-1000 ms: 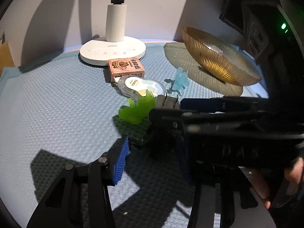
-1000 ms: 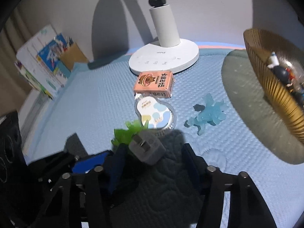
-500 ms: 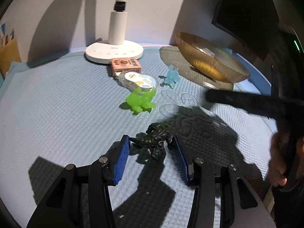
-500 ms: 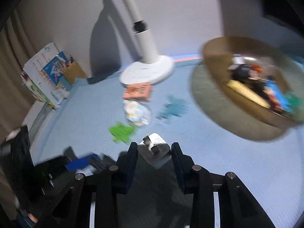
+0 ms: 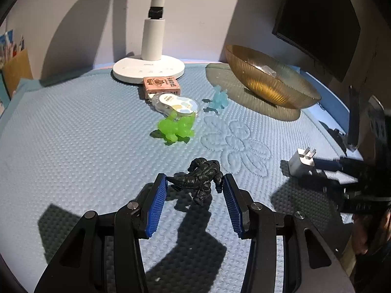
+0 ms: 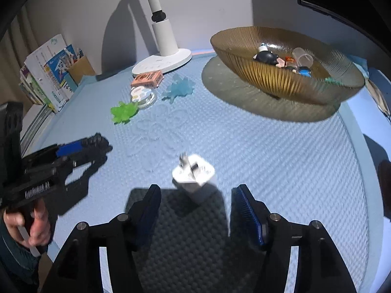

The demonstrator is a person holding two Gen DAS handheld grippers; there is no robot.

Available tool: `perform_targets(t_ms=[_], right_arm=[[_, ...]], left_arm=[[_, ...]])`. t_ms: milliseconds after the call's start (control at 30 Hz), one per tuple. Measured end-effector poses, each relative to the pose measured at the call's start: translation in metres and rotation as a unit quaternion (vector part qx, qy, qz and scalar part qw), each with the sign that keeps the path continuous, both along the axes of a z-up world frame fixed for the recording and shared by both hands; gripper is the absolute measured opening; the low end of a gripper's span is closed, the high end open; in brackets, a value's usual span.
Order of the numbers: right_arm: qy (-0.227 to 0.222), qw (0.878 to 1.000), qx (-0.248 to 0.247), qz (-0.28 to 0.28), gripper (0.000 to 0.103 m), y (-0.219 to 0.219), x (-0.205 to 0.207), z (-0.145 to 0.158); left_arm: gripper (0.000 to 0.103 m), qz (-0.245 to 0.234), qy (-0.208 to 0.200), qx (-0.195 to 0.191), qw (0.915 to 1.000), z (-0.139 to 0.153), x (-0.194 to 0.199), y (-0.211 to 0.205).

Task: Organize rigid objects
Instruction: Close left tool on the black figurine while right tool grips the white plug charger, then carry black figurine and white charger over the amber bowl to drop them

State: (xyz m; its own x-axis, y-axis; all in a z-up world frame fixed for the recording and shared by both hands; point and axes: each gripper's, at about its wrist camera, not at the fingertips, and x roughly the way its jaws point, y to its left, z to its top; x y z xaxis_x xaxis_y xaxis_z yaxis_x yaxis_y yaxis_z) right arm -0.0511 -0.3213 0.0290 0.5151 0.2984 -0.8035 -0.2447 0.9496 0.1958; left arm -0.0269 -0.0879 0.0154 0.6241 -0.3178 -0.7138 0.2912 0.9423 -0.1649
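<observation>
Swung over toward the bowl (image 6: 288, 83), the right gripper (image 6: 195, 207) has just spread; white charger (image 6: 194, 177) lies loose on the mat. Light, hard, slick: pinch its flat sides. Left gripper (image 5: 194, 196) pinches the black figure (image 5: 200, 179).

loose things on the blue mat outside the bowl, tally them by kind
toy figures: 3 (black, green, pale blue)
small boxes: 1 (pink box)
round printed cases: 1 (clear case)
plug adapters: 1 (white charger)
total: 6
</observation>
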Motion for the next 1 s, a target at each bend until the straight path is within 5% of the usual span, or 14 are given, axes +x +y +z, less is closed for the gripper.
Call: perform_targets(t_ms=[233,367,700,1000], right_arm=[[-0.01,1.0,-0.011,-0.001,0.062,0.006,0.006,-0.001],[-0.018,0.998,-0.056,-0.001,0.051,0.014,0.013,-0.005],[-0.015,1.0,0.001,-0.014,0.034,-0.002,0.019,-0.004],[-0.041,0.997,0.02,-0.065,0.033,-0.034,0.016,0.03]], left_arm=[[0.044,-0.002,0.003,0.017,0.9998,-0.003,0.001,-0.006],[0.044,-0.002,-0.003,0.039,0.9992,-0.004,-0.002,-0.013],[0.044,-0.004,-0.001,0.055,0.9985,-0.006,-0.001,-0.016],[0.044,-0.037,-0.007,0.058,0.9976,0.013,0.006,-0.032]])
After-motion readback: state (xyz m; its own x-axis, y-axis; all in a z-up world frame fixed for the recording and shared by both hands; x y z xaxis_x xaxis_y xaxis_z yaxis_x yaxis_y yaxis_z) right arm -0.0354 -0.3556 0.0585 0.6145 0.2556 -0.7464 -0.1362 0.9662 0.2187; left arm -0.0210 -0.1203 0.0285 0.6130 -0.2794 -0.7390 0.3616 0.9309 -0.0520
